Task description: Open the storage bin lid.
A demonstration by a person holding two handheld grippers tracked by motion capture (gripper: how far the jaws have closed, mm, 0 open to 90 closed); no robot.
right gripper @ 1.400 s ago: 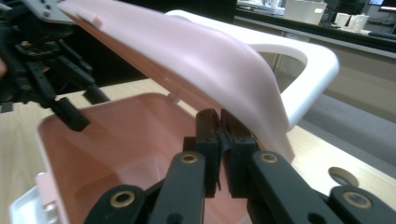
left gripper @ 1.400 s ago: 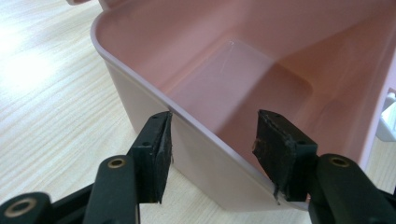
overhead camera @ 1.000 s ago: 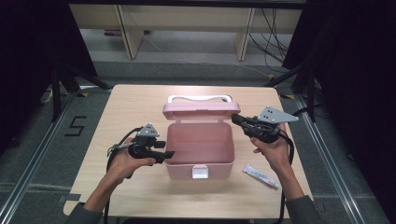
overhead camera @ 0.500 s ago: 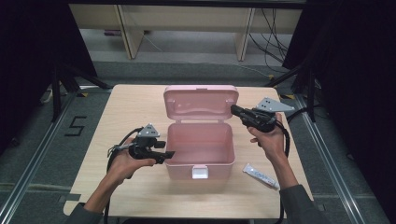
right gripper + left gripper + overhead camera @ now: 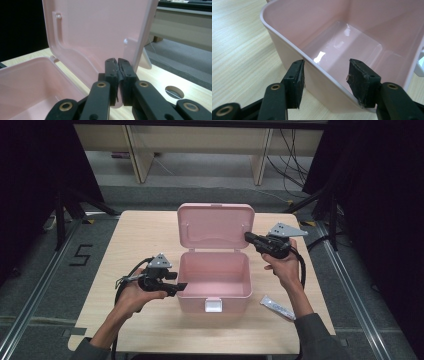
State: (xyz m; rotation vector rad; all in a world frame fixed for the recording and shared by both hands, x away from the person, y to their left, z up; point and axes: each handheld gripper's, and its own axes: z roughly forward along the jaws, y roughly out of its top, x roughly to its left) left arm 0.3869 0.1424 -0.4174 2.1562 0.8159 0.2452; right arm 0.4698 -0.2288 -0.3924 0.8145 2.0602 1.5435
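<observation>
In the left gripper view the pink box (image 5: 342,50) runs off the top and right edges, so its far wall and lid (image 5: 100,32) are cut away. In the right gripper view that lid leaves the frame at the top, and the closed jaws hide its lower edge — whether they pinch it cannot be told. Lower right in the high view, the printing on the small white tube (image 5: 278,307) is too small to read.

Overhead light was even and soft; surroundings at 3 and 9 o'clock fell black. White glare spotted the glossy pink plastic box's floor (image 5: 322,53). Near jaws blurred slightly.
</observation>
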